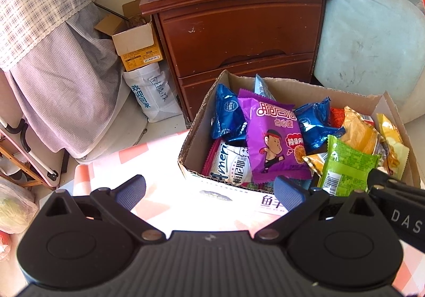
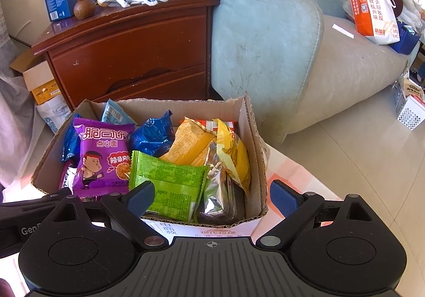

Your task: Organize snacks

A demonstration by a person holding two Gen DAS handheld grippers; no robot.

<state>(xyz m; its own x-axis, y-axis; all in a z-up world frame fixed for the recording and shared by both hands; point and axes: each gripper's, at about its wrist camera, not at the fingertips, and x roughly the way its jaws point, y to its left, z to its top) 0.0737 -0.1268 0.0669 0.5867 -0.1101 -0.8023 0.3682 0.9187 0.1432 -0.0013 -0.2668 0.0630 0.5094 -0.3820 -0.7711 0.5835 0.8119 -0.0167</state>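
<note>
Snacks fill an open cardboard box (image 2: 255, 137) that stands on a worktop (image 1: 148, 206) with an orange-and-white checked cover. The box's near wall lies close to the worktop's near side, and its right wall is close to the worktop's right edge, where the tiled floor (image 2: 358, 153) begins. To the left of the box, the left wrist view shows a bare stretch of cover, which is the widest open room. Behind the box are a brown wooden nightstand (image 1: 239, 31) and a pale green sofa (image 2: 265, 44).

Inside the box, a purple noodle-snack packet (image 1: 273, 137) leans upright, its long axis running from the near wall up toward the back, printed face to the cameras. A green packet (image 2: 170, 185) lies over the near wall, long axis about across the box. Blue foil packets (image 2: 151, 134) stand behind, and yellow packets (image 2: 233, 153) lean along the right wall. A silver foil wrapper (image 2: 217, 190) sits in the near right corner, perhaps part of a yellow packet.

The left hand-held gripper (image 1: 209, 190) hangs over the box's near left corner, jaws wide apart and holding nothing. The right hand-held gripper (image 2: 212, 196) hangs over the near right part, jaws equally wide, spanning the green packet and the box corner without pressing on them.
</note>
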